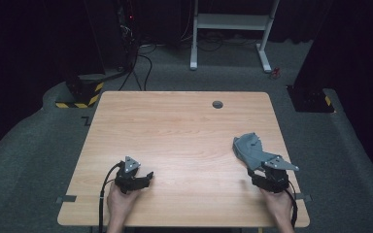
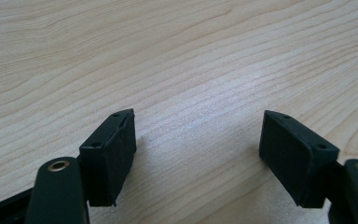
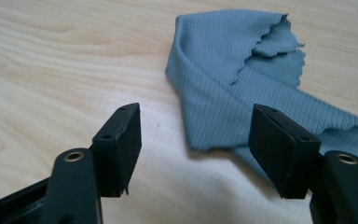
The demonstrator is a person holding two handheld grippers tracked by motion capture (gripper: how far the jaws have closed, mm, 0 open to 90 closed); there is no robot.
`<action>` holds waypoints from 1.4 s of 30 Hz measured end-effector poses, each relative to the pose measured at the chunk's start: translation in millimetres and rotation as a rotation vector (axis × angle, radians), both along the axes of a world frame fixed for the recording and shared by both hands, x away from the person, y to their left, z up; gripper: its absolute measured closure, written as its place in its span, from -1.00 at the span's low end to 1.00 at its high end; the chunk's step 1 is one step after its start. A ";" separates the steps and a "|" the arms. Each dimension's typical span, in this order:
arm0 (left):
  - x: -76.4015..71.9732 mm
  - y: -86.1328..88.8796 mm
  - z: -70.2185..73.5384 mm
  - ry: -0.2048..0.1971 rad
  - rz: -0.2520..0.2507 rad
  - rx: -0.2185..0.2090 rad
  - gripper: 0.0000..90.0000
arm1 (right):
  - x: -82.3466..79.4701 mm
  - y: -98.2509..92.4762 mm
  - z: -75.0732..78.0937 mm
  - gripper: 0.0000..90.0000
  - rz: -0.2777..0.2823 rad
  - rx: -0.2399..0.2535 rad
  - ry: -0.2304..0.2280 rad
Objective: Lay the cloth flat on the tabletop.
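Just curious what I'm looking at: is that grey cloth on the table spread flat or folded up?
Folded and bunched: the grey cloth has one layer lapped over another, wavy edges showing on top, lying on the table.

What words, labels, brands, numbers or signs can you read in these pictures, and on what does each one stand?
None can be read.
Grey cloth: no print or tag showing.
Wooden table: bare grain, no marking.
Yellow-and-black hazard stripes on the floor base: pattern, no lettering.
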State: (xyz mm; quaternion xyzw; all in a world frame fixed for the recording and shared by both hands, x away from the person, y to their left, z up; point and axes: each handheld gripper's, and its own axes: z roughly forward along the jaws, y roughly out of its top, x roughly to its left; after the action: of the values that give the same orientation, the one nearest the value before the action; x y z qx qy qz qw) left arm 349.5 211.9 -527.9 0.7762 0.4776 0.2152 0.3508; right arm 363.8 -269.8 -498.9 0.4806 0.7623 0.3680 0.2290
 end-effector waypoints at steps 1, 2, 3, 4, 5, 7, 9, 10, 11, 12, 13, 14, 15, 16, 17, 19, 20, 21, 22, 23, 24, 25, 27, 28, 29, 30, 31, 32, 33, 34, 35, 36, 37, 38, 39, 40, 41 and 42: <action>0.0 0.0 0.0 0.000 0.000 0.000 -0.39 | 0.0 0.0 0.0 -0.25 0.000 0.000 0.000; 0.0 0.0 0.0 0.000 0.000 0.000 -0.39 | 3.3 0.8 0.0 -0.27 -0.004 -0.001 0.003; 0.1 0.0 0.0 -0.001 0.000 0.000 -0.39 | 10.5 2.5 -0.6 -0.29 -0.012 -0.002 0.020; 0.0 0.0 0.0 0.000 0.000 0.000 -0.39 | 13.7 2.7 -1.5 -0.29 -0.012 0.003 0.023; 0.0 0.0 0.0 0.000 0.000 0.000 -0.39 | 13.7 2.7 -1.5 -0.29 -0.012 0.003 0.023; 0.0 0.0 0.0 0.000 0.000 0.000 -0.39 | 19.7 3.5 -2.2 -0.30 -0.017 0.004 0.038; 0.0 0.0 0.0 0.000 0.000 0.000 -0.39 | 29.7 4.5 -2.3 -0.32 -0.014 0.008 0.046; 0.0 0.2 0.1 0.001 -0.002 0.003 -0.39 | 32.9 4.9 -2.3 -0.32 -0.014 0.014 0.048; 0.0 0.1 0.2 0.002 -0.002 0.003 -0.39 | 36.1 4.6 -2.6 -0.33 -0.011 0.024 0.049; 0.1 0.2 0.2 0.001 -0.002 0.003 -0.39 | 39.3 5.2 -2.7 -0.34 -0.011 0.034 0.064; 0.0 0.1 0.2 0.002 -0.001 0.003 -0.39 | 42.5 5.9 -3.0 -0.34 -0.009 0.037 0.069; 0.0 0.1 0.2 0.002 -0.001 0.003 -0.39 | 45.3 7.3 -3.2 -0.35 -0.010 0.035 0.076; 0.1 0.2 0.2 0.001 -0.002 0.003 -0.39 | 48.8 8.6 -3.8 -0.35 -0.005 0.026 0.075; 0.0 0.2 0.2 0.002 -0.002 0.003 -0.39 | 51.8 10.3 -4.3 -0.35 -0.005 0.021 0.079; 0.0 0.1 0.2 0.002 -0.001 0.002 -0.39 | 54.5 12.1 -4.8 -0.36 -0.006 0.017 0.087; 0.0 0.1 0.1 0.001 -0.001 0.002 -0.39 | 57.6 13.8 -5.4 -0.36 -0.001 0.009 0.088; 0.0 0.1 0.0 0.001 -0.001 0.002 -0.39 | 62.4 17.7 -6.2 -0.37 0.002 -0.001 0.093; 0.0 0.1 0.1 0.001 -0.002 0.001 -0.39 | 64.5 19.5 -6.8 -0.37 0.003 -0.002 0.094; 0.0 0.2 0.1 0.001 -0.002 0.002 -0.39 | 66.8 20.9 -7.7 -0.37 0.006 -0.006 0.095; 0.0 0.0 0.0 0.000 0.000 0.000 -0.39 | 69.0 22.0 -8.8 -0.36 0.007 -0.013 0.098; 0.0 0.0 0.0 0.000 0.000 0.000 -0.39 | 71.3 23.0 -10.2 -0.37 0.002 -0.018 0.102; 0.0 0.0 0.0 0.000 0.000 0.000 -0.39 | 73.5 23.7 -11.5 -0.37 -0.003 -0.016 0.111; 0.1 0.0 0.0 -0.001 0.000 0.000 -0.39 | 76.0 23.6 -12.9 -0.36 -0.003 -0.020 0.115; 0.1 0.1 0.0 -0.001 -0.001 0.000 -0.39 | 79.6 23.5 -15.1 -0.37 -0.015 -0.020 0.128; 0.0 0.0 0.0 0.000 0.000 0.000 -0.39 | 80.9 23.3 -16.0 -0.36 -0.019 -0.018 0.134; 0.0 -0.1 -0.1 0.000 0.001 -0.001 -0.39 | 82.2 22.9 -17.0 -0.35 -0.018 -0.019 0.134; 0.0 -0.1 -0.1 0.000 0.001 -0.001 -0.39 | 82.2 22.9 -17.0 -0.33 -0.020 -0.016 0.134; 0.1 -0.1 -0.1 -0.001 0.000 -0.001 -0.39 | 82.4 22.8 -17.0 -0.32 -0.020 -0.016 0.133; 0.0 -0.1 0.0 0.000 0.000 -0.001 -0.39 | 82.4 22.8 -17.0 -0.32 -0.020 -0.016 0.133; 0.1 0.0 0.0 -0.001 0.000 -0.001 -0.39 | 82.5 22.6 -16.8 -0.27 -0.018 -0.023 0.132; 0.0 0.0 0.0 0.000 0.000 0.000 -0.39 | 82.5 22.6 -16.8 -0.27 -0.018 -0.023 0.132; 0.0 0.0 0.0 0.000 0.000 -0.001 -0.39 | 82.5 22.2 -16.7 -0.18 -0.016 -0.039 0.126; 0.0 0.0 -0.1 0.000 0.000 -0.001 -0.39 | 82.3 22.0 -16.4 -0.11 -0.017 -0.045 0.125; 0.0 0.0 -0.1 0.000 0.000 -0.001 -0.39 | 82.3 22.0 -16.4 -0.11 -0.017 -0.045 0.125; 0.0 0.0 -0.1 0.000 0.000 -0.002 -0.39 | 81.5 22.2 -15.7 0.06 -0.020 -0.056 0.122; 0.0 0.0 -0.1 0.000 0.000 -0.002 -0.39 | 81.5 22.2 -15.7 0.06 -0.020 -0.056 0.122; 0.0 0.1 0.0 0.001 -0.001 -0.003 -0.39 | 80.9 22.1 -15.4 0.26 -0.017 -0.079 0.110; 0.0 0.1 0.0 0.001 -0.001 -0.002 -0.39 | 80.8 21.9 -15.0 0.37 -0.012 -0.077 0.111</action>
State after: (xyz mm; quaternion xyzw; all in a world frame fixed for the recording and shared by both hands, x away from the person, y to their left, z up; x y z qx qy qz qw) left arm 349.5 212.0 -527.9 0.7763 0.4775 0.2144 0.3513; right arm 444.6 -247.9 -514.0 0.4956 0.7847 0.3096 0.2068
